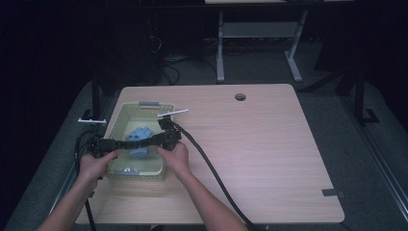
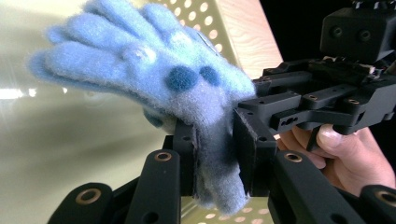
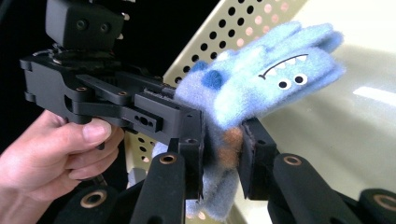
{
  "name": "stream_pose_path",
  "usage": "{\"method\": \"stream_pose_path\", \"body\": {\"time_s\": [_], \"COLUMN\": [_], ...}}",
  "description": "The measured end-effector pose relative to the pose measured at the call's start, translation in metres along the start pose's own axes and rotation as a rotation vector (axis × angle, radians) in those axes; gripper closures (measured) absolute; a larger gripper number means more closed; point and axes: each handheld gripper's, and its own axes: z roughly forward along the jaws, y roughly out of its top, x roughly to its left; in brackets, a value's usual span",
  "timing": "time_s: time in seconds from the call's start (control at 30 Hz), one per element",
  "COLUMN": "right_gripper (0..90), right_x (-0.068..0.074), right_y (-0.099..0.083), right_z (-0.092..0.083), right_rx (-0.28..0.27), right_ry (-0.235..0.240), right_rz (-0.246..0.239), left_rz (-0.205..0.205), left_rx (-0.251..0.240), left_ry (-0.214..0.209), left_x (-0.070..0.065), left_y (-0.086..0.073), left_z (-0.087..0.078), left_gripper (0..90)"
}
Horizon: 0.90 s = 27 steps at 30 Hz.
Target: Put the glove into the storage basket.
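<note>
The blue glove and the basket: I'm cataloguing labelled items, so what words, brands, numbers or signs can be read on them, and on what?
None: no text reads anywhere.
Blue fuzzy glove: a stitched monster face with eyes and a toothed mouth, no lettering.
Pale green perforated basket: plain walls, no label.
Both sets of black jaws: unmarked.

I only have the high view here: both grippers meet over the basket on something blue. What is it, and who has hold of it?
Observer: A fuzzy blue glove; the left gripper is shut on its cuff.
Operator: And the right gripper?
Observer: The right gripper clamps the same cuff from the opposite side.
Operator: Any markings on the glove?
Observer: The right gripper view shows a monster face with a toothy mouth and two eyes.
Operator: Where is it hanging?
Observer: Over the floor of the perforated yellow basket.
</note>
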Motion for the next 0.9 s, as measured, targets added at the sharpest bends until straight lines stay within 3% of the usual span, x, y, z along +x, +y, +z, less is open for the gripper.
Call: {"method": "stream_pose_path", "body": {"time_s": [0.23,0.7,0.77,0.9], "right_gripper": [73.4,71.2,69.9,69.9], "right_x": [-0.001,0.003,0.008,0.018], "right_y": [-0.001,0.002,0.006,0.012], "right_z": [0.005,0.013,0.013,0.006], "right_rx": [0.025,0.068,0.084,0.096], "right_ry": [-0.031,-0.116,-0.143,-0.286], "right_rz": [-0.010,-0.071,-0.073,-0.150], "left_rz": [0.023,0.017,0.019,0.036], "left_rx": [0.025,0.046,0.051,0.114], "left_ry": [0.044,0.099,0.115,0.207], "left_x": [0.000,0.001,0.001,0.000], "left_y": [-0.001,0.001,0.001,0.004], "left_z": [0.003,0.005,0.006,0.019], "left_gripper": [74.0,73.2,72.9,72.0]}}
